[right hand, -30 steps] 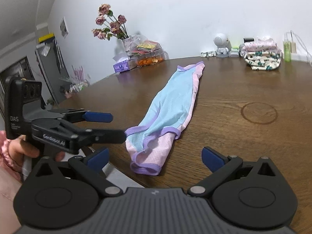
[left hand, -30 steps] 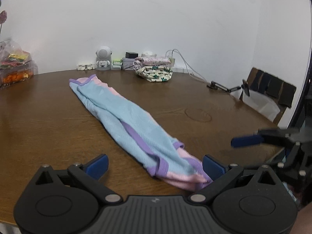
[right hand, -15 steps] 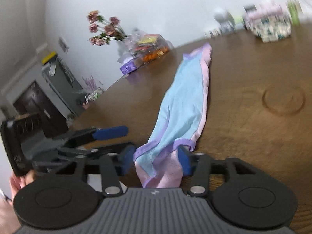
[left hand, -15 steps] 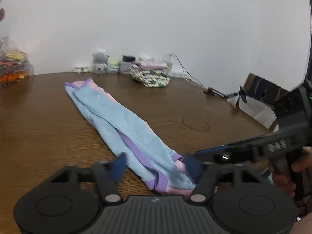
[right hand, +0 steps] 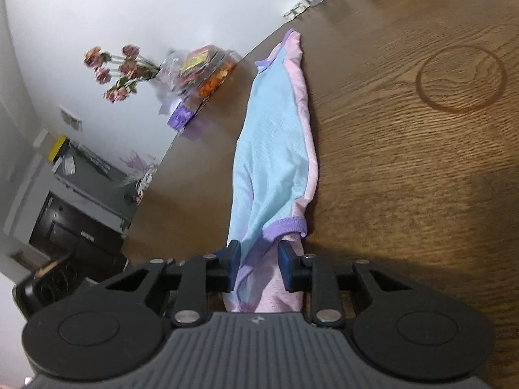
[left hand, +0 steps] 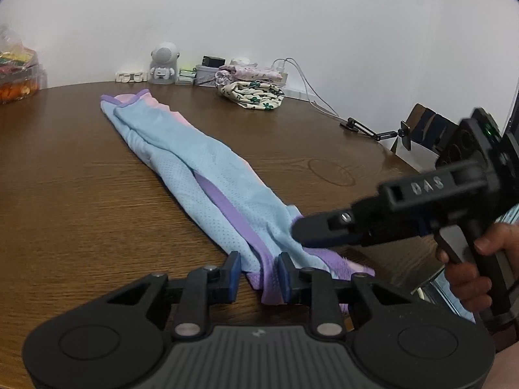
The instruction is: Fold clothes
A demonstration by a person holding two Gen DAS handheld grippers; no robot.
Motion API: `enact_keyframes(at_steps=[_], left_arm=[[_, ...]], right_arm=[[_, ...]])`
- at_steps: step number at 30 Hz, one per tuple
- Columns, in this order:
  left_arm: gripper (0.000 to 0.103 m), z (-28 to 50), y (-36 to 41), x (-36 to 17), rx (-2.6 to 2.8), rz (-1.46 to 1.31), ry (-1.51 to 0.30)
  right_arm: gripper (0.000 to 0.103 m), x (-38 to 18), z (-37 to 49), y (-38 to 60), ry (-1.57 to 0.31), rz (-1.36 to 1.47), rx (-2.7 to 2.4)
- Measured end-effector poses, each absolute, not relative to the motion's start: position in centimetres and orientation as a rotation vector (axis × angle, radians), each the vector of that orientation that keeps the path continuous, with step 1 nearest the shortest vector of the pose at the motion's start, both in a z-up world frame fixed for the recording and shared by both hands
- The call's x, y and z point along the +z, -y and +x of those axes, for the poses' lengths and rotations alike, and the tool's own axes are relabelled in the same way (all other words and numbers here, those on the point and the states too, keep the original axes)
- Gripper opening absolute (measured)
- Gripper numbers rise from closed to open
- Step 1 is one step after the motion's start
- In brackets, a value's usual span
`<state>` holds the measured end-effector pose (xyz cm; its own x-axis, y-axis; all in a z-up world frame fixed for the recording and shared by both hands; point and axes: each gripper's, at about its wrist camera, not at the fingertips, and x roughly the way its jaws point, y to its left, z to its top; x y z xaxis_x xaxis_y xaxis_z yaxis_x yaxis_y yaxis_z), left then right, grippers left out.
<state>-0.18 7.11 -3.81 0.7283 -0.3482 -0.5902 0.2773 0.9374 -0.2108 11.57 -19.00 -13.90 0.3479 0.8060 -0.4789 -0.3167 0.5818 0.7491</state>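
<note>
Where the long blue, pink and purple garment [left hand: 207,175] is stretched across the brown table [left hand: 65,194], its near end is pinched by both grippers; the left gripper [left hand: 259,274] is clenched on the purple-trimmed hem, and the right gripper [right hand: 258,261] is clenched on the pink and blue cloth beside it, that end being lifted slightly off the wood; the far end is left lying flat. A hand [left hand: 473,265] is seen on the right gripper's handle. A stack of folded clothes [left hand: 249,89] is set at the far edge by the wall; flowers [right hand: 113,71] are seen beyond the table's left side.
</note>
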Motion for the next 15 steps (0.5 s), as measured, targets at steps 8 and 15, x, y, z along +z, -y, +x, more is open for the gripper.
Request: enact_keyframes(at_steps=[8, 15], left_arm=[[0.023, -0.6, -6.5, -3.8, -0.347, -0.062, -0.664], [0.023, -0.5, -6.7, -3.8, -0.353, -0.074, -0.663]], right_arm=[[0.012, -14.1, 12.2, 18.9, -0.935, 0.655, 0.767], [0.002, -13.6, 11.4, 21.2, -0.895, 0.715, 0.771]])
